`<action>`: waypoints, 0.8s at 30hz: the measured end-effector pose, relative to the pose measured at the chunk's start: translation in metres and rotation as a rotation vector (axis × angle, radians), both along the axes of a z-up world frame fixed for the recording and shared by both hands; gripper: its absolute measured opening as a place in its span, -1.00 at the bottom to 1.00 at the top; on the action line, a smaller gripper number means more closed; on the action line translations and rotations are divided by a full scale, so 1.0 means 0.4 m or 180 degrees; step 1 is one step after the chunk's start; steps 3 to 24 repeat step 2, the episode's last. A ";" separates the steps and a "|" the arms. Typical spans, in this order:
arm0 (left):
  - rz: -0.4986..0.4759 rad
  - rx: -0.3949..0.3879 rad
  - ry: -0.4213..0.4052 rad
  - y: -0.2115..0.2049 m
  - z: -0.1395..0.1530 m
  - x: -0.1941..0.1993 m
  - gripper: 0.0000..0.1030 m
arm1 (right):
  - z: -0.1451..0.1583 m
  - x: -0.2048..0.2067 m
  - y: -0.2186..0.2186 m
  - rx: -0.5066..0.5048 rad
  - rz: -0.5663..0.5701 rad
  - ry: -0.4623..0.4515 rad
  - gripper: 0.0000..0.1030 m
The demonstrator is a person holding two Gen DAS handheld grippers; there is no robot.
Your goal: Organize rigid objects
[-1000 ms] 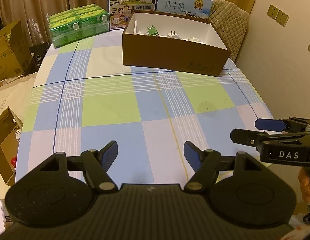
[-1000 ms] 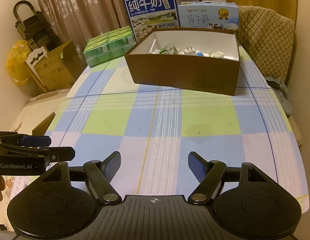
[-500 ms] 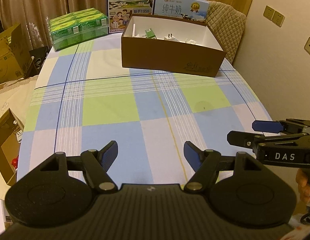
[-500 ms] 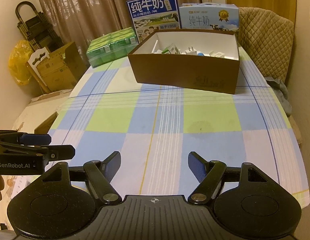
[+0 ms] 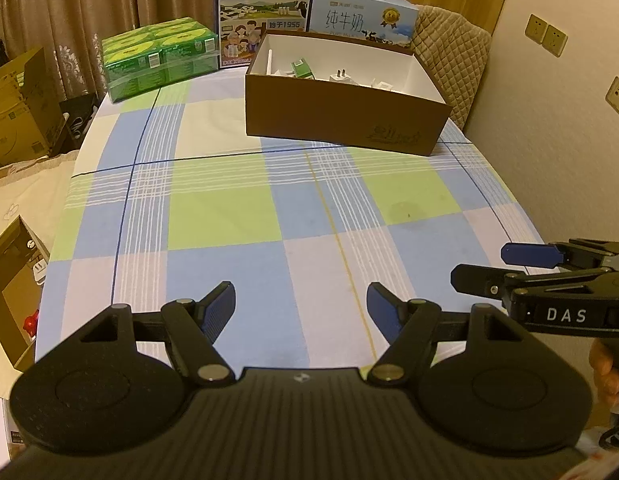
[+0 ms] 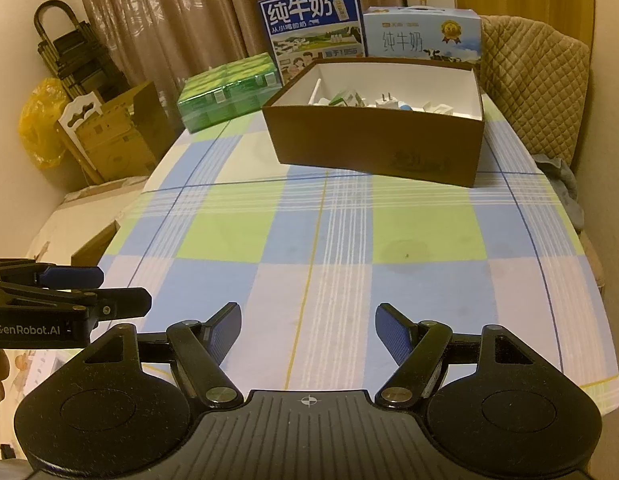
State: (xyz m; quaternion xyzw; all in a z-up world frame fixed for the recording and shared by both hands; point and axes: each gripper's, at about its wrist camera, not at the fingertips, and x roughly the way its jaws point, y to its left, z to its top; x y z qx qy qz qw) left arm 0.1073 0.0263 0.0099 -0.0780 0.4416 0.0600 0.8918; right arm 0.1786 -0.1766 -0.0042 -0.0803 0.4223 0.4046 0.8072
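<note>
A brown cardboard box (image 5: 341,116) (image 6: 373,148) with a white inside stands at the far end of the checked tablecloth (image 5: 229,216) (image 6: 321,232). Inside it lie several small rigid items, among them a white plug adapter (image 5: 341,77) (image 6: 386,101) and a small green-and-white carton (image 5: 302,68) (image 6: 343,98). My left gripper (image 5: 301,300) (image 6: 113,288) hangs open over the near part of the cloth, nothing between its fingers. My right gripper (image 6: 308,318) (image 5: 481,266) is open too and empty, just to the right of the left one.
Behind the box stand a dark blue milk carton case (image 5: 265,12) (image 6: 313,28) and a light blue one (image 5: 361,16) (image 6: 423,34). A green shrink-wrapped pack (image 5: 157,58) (image 6: 229,90) sits at the far left corner. Cardboard boxes (image 5: 17,108) (image 6: 121,132) stand on the floor at left; a quilted chair (image 6: 537,88) at right.
Both views have drawn back slightly from the brown box, which now sits a little higher and smaller in frame. Both grippers stay open and empty.
</note>
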 end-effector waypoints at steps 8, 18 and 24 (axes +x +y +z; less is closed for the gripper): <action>-0.0008 0.0004 0.0000 0.002 -0.002 0.001 0.35 | 0.000 0.000 0.001 -0.0005 -0.0006 0.0002 0.38; -0.0008 0.0004 0.0000 0.002 -0.002 0.001 0.35 | 0.000 0.000 0.001 -0.0005 -0.0006 0.0002 0.38; -0.0008 0.0004 0.0000 0.002 -0.002 0.001 0.35 | 0.000 0.000 0.001 -0.0005 -0.0006 0.0002 0.38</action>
